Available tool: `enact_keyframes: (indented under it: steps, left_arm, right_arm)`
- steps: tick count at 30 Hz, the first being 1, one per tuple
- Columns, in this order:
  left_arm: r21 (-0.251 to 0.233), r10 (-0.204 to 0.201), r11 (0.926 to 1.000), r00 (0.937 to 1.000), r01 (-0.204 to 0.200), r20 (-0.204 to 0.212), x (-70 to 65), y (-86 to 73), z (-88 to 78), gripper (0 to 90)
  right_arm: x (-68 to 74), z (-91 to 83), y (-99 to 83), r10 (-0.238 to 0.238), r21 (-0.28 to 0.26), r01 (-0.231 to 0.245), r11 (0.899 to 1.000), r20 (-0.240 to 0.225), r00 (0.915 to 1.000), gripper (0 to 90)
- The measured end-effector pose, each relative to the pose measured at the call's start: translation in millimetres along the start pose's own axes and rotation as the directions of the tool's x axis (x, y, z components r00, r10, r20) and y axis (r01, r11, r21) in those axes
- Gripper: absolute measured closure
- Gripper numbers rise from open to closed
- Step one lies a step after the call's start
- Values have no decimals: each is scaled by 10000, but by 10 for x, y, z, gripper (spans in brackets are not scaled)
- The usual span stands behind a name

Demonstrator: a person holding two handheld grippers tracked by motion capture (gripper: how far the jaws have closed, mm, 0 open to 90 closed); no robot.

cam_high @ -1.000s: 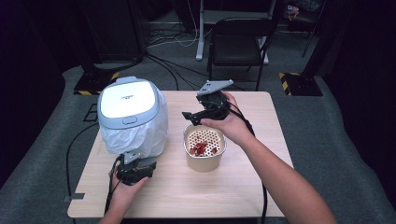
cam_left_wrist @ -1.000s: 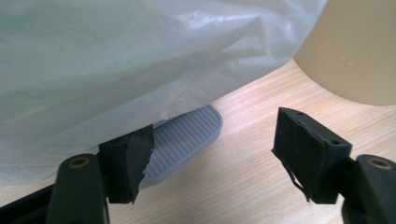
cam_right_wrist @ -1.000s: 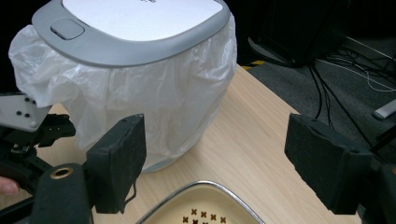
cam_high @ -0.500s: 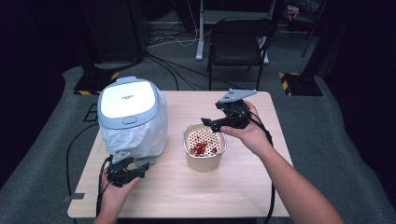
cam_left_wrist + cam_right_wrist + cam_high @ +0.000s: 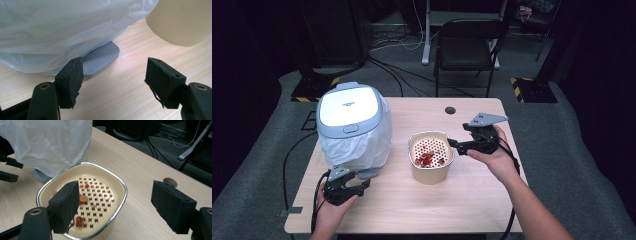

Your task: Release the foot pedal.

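Cream strainer bowl (image 5: 430, 157) with metal rim standing mid-worktop (image 5: 462, 200), red scraps (image 5: 426, 159) lying on its perforated insert. Right gripper (image 5: 455, 145) held just beside the bowl's right rim, jaws spread apart and gripping nothing; in the right gripper view one jaw over the bowl's inside, the other outside over bare wood (rim passing between them, untouched). Left gripper (image 5: 362, 183) low at the near left edge, jaws having just eased slightly inward, wide apart and empty, aimed at the grey foot pedal (image 5: 100, 60) jutting from under the bin. Bin (image 5: 352, 125) white-lidded, draped in a clear plastic liner (image 5: 62, 30), close to the left of the bowl.
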State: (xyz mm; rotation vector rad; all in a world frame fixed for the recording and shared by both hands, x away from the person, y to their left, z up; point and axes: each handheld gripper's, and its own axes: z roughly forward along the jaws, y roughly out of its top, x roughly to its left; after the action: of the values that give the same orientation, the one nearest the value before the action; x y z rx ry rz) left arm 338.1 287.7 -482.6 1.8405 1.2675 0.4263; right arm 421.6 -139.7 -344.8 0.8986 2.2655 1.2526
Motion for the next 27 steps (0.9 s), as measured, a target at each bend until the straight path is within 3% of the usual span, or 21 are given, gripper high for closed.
enact_keyframes:
  steps: [3,12,19,24,27]
  left_arm:
    - [62,785,9969,9969,-785,39,20,-26,12,306]
    - [92,1410,9899,9889,-1416,472,-49,-111,82,304]
    - [116,1484,9887,9864,-1496,709,-53,-139,102,304]
    - [109,1527,9880,9856,-1539,720,-68,-153,129,306]
    - [158,1480,9886,9856,-1498,815,-83,-154,133,305]
  right_arm:
    - [-22,-7,-160,219,-64,-218,9997,202,9996,225]
    - [-50,13,-733,1048,-122,-1042,9945,746,9917,228]
    - [-16,13,-1114,1319,13,-1328,9911,1108,9851,228]
    - [17,59,-1325,975,287,-1025,9943,1395,9854,228]
    - [26,114,-1415,984,390,-1043,9938,1306,9865,227]
